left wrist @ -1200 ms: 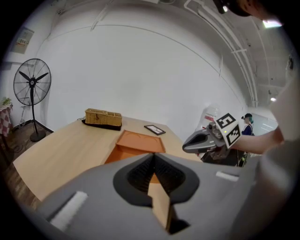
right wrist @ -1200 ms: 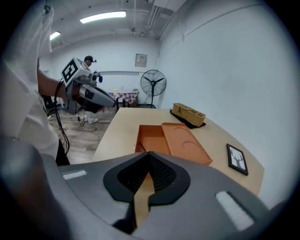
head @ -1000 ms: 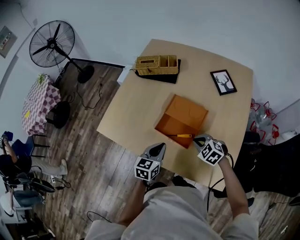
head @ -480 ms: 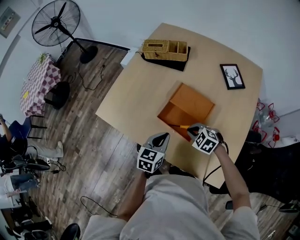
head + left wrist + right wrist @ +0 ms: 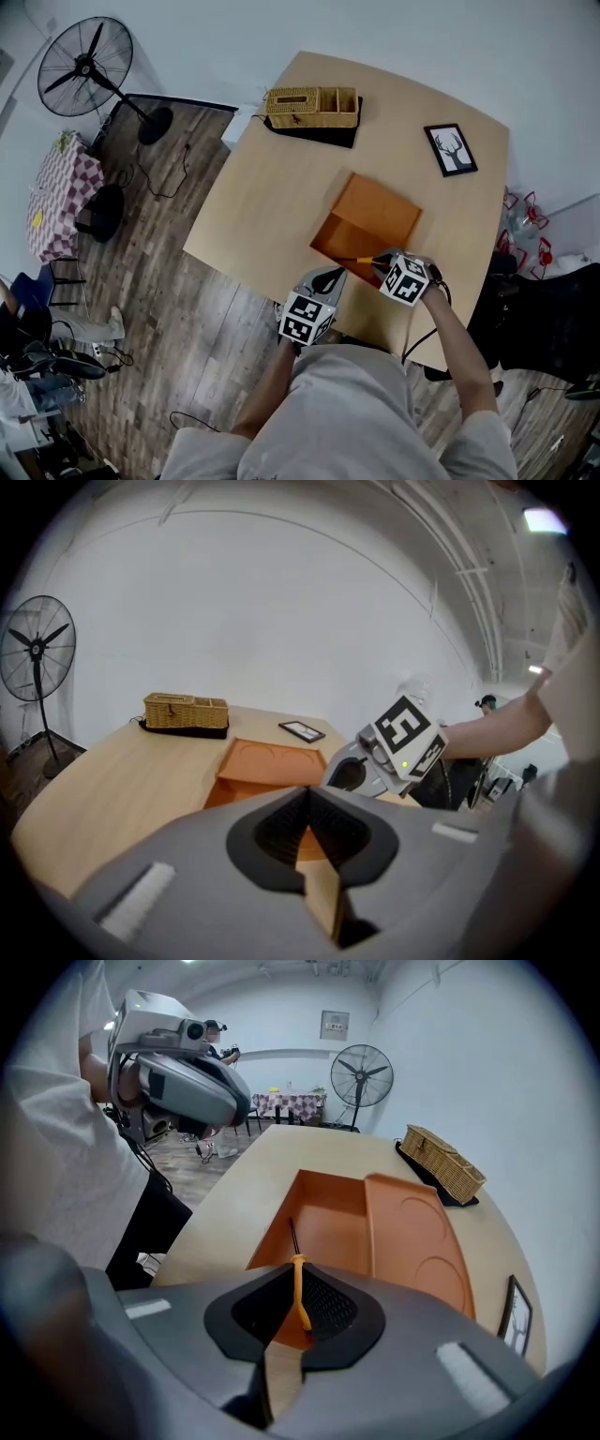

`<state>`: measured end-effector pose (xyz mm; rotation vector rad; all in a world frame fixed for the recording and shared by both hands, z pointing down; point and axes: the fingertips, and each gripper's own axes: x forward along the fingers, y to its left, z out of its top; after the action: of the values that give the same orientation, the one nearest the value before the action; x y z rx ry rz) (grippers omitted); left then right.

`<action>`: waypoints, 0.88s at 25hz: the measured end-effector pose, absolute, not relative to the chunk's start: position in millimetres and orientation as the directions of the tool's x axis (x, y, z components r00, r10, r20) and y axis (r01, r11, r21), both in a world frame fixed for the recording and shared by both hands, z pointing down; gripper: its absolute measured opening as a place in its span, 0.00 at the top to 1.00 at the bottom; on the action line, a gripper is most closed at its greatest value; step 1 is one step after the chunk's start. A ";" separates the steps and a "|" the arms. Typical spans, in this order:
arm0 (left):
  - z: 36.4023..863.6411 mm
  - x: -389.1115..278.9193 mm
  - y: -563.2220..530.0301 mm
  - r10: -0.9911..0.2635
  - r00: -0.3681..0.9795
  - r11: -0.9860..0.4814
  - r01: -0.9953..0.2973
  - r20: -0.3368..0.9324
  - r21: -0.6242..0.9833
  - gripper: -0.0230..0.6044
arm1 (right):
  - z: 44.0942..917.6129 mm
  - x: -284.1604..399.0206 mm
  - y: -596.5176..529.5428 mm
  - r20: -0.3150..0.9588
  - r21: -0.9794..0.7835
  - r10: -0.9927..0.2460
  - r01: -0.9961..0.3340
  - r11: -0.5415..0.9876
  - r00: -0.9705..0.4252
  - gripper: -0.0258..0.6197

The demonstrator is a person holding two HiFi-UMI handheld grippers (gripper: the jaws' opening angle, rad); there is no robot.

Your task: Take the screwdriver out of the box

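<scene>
The right gripper [image 5: 380,265], a grey moulded shell with black ribbed pads and a marker cube on its back, points steeply down at the near right corner of the box [image 5: 323,1218]. Its jaws are opening, with the handle of the screwdriver [image 5: 298,1288] in the gap between the pads and no firm clamp visible. The screwdriver lies inside the box, against the wall nearest the person. It has a slim yellow handle and a thin dark shaft. Its long axis runs along that near wall, with the handle toward the right gripper and the tip pointing away from it, toward the box's left side. The left gripper [image 5: 306,803], of the same construction, hovers just outside the box's near left corner with its pads together and nothing between them. The box is a shallow, smooth orange rectangular tray. Its lid [image 5: 382,211] is folded flat on the far side and carries two pressed circular outlines. The box rests on a pale, matt wood table [image 5: 281,197] with rounded corners. Beyond the box to the left stands a wicker basket [image 5: 311,106] with compartments on a black mat [image 5: 323,136]. Beyond the box to the right lies a black framed picture [image 5: 450,150].
</scene>
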<state>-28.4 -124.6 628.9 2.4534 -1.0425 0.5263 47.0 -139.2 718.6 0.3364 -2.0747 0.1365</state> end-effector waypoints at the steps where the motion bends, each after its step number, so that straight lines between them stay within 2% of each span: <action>1: 627.3 -27.6 -128.5 -0.573 0.655 -0.644 -0.732 0.492 0.224 0.88 | 720.9 47.1 -140.6 0.868 0.034 -0.175 -0.296 0.955 -0.465 0.92; 11: 624.4 -36.9 -165.9 -0.519 0.702 -0.747 -0.650 0.489 0.141 0.88 | 748.4 48.3 -146.6 0.933 0.022 -0.118 -0.271 0.962 -0.341 0.84; 22: 617.5 -47.5 -193.0 -0.448 0.746 -0.802 -0.578 0.492 0.147 0.88 | 773.8 44.0 -149.1 0.972 0.014 -0.073 -0.252 0.967 -0.223 0.81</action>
<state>-47.5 -193.0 617.5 2.6565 -0.8005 0.6409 44.0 -149.1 773.8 0.2407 -1.7943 0.1685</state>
